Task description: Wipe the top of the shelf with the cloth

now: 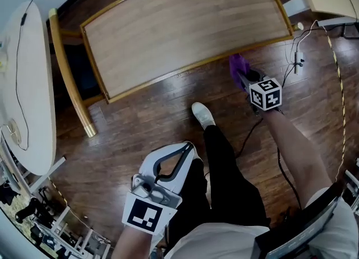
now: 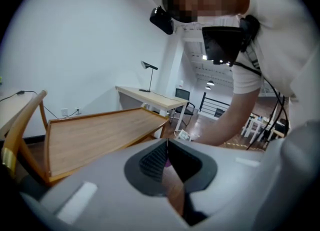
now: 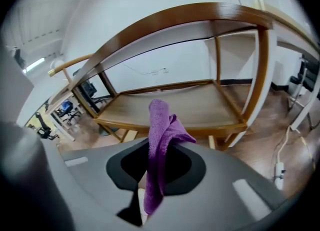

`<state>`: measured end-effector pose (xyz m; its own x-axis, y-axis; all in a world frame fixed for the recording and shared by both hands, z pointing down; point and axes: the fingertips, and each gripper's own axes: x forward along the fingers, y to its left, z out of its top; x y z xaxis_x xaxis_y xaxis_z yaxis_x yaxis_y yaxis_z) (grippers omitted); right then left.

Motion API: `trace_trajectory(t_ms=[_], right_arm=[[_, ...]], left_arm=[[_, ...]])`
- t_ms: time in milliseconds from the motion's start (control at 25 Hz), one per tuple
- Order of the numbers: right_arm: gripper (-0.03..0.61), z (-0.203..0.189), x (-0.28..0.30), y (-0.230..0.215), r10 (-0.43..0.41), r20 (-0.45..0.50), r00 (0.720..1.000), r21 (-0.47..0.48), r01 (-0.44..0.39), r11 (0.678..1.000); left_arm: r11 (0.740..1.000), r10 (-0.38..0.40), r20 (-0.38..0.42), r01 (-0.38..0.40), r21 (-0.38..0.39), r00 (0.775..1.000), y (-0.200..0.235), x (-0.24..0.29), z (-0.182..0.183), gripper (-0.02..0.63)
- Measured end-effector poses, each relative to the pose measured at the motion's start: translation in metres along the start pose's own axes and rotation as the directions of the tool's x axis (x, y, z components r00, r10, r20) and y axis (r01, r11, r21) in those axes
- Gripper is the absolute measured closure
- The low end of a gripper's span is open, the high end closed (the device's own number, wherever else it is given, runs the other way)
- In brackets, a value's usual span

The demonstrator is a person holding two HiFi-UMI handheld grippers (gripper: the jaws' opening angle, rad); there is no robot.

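So the right gripper [image 1: 244, 78] has its jaws clamped on the purple cloth [image 3: 161, 140], bunched and sticking up, so there's a wad to wipe with. It's low by the front edge, below the shelf top [image 1: 190, 28], not on it yet. Meanwhile the left gripper [image 1: 187, 148] sits by the leg [image 1: 224, 168], jaws closed on nothing, probably just keeping clear.

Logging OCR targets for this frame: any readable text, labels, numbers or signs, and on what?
No readable text in any view.
Marker cube beside the cloth: black-and-white squares only, no letters.
Second marker cube, lower left of the head view: pattern only.
Shelf: bare wood, no label.
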<state>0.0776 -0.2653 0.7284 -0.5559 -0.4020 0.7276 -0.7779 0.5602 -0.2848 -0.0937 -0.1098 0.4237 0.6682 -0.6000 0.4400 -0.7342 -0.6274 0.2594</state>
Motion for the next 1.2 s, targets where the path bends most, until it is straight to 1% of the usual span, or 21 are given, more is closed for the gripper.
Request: trace_trajectory(t_ms=[40, 120, 200, 280, 360, 440, 560, 680, 800, 880, 1040, 1120, 1200], right_arm=[[0.526, -0.006, 0.012, 0.035, 0.061, -0.013, 0.998, -0.014, -0.061, 0.998], [0.526, -0.019, 0.034, 0.104, 0.187, -0.054, 0.981, -0.054, -0.19, 0.98], [0.526, -0.031, 0.053, 0.167, 0.293, -0.1, 0.951, -0.099, -0.302, 0.948], [0.526, -0.038, 0.072, 0.219, 0.367, -0.142, 0.919, -0.144, -0.386, 0.911], [0.526, -0.042, 0.093, 0.262, 0.414, -0.177, 0.893, -0.183, -0.443, 0.878], [0.526, -0.044, 0.115, 0.299, 0.442, -0.207, 0.873, -0.222, -0.482, 0.848], [0.526, -0.042, 0.148, 0.338, 0.455, -0.236, 0.859, -0.285, -0.509, 0.812], [0.526, -0.041, 0.178, 0.357, 0.445, -0.253, 0.859, -0.312, -0.508, 0.803], [0.526, -0.04, 0.198, 0.361, 0.419, -0.263, 0.869, -0.329, -0.489, 0.808], [0.526, -0.035, 0.201, 0.357, 0.405, -0.257, 0.878, -0.336, -0.474, 0.814], [0.526, -0.027, 0.197, 0.326, 0.368, -0.234, 0.9, -0.331, -0.43, 0.84], [0.526, -0.028, 0.191, 0.302, 0.342, -0.235, 0.91, -0.329, -0.405, 0.853], [0.526, -0.03, 0.185, 0.273, 0.311, -0.236, 0.92, -0.331, -0.377, 0.865]], left_arm=[[1.0, 0.018, -0.002, -0.018, -0.004, 1.0, 0.003, -0.008, -0.003, 0.588], [0.999, 0.05, 0.001, -0.05, -0.021, 0.999, 0.005, -0.022, -0.008, 0.588], [0.997, 0.071, 0.008, -0.071, -0.035, 0.997, 0.003, -0.032, -0.012, 0.588], [0.995, 0.095, 0.017, -0.094, -0.045, 0.995, 0.002, -0.043, -0.016, 0.588], [0.991, 0.122, 0.022, -0.12, -0.056, 0.992, 0.004, -0.055, -0.023, 0.588], [0.988, 0.147, 0.026, -0.145, -0.062, 0.989, 0.007, -0.068, -0.03, 0.588], [0.979, 0.195, 0.018, -0.193, -0.072, 0.981, 0.017, -0.087, -0.044, 0.588], [0.966, 0.242, 0.003, -0.241, -0.095, 0.97, 0.028, -0.102, -0.059, 0.588], [0.958, 0.264, -0.006, -0.263, -0.117, 0.964, 0.034, -0.112, -0.07, 0.588], [0.956, 0.267, -0.007, -0.266, -0.122, 0.964, 0.035, -0.113, -0.075, 0.588], [0.961, 0.245, -0.009, -0.244, -0.134, 0.97, 0.03, -0.101, -0.077, 0.588], [0.965, 0.224, 0.0, -0.222, -0.137, 0.975, 0.025, -0.09, -0.073, 0.588], [0.974, 0.19, 0.001, -0.189, -0.123, 0.982, 0.019, -0.076, -0.069, 0.588]])
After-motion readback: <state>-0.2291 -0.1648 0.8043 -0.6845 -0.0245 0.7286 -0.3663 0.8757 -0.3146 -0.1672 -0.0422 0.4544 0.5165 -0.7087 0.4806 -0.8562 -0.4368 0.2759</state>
